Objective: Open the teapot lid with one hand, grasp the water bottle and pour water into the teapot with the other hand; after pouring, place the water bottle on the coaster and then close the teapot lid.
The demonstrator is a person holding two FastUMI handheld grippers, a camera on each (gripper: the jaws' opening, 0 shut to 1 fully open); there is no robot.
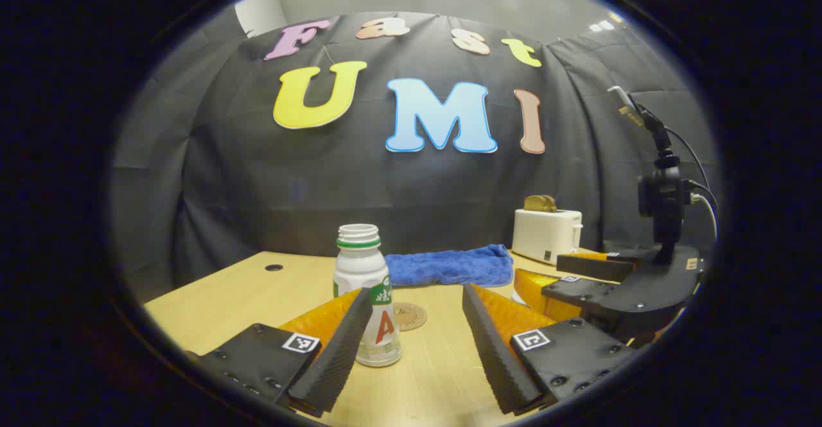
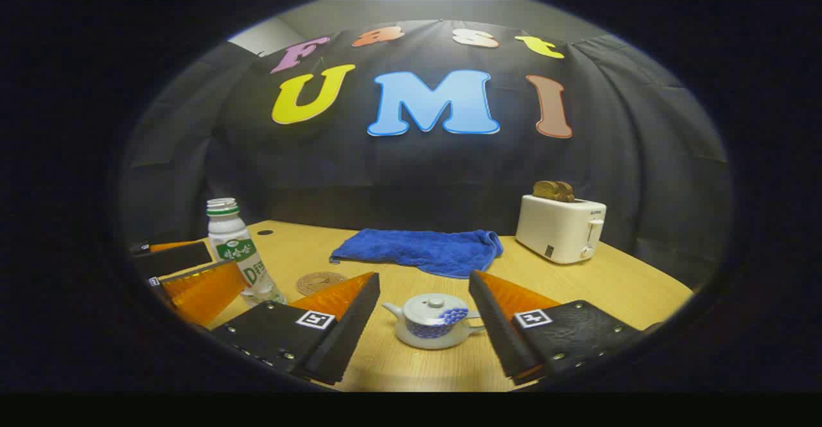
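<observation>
1. Left gripper view: the left gripper (image 1: 417, 343) hovers low over the wooden tabletop (image 1: 257, 292), fingers spread wide and holding nothing.
2. An uncapped water bottle (image 1: 367, 292) stands upright at 11 o'clock, just beside its left finger; whether they touch is unclear.
3. A round coaster (image 1: 409, 316) lies just behind the bottle.
4. Right gripper view: the right gripper (image 2: 424, 334) is wide open, empty.
5. A lidded teapot (image 2: 433, 321) sits between its fingers, untouched.
6. A blue towel (image 2: 420, 250) lies at 12 o'clock, a toaster (image 2: 560, 228) at 2 o'clock.
</observation>
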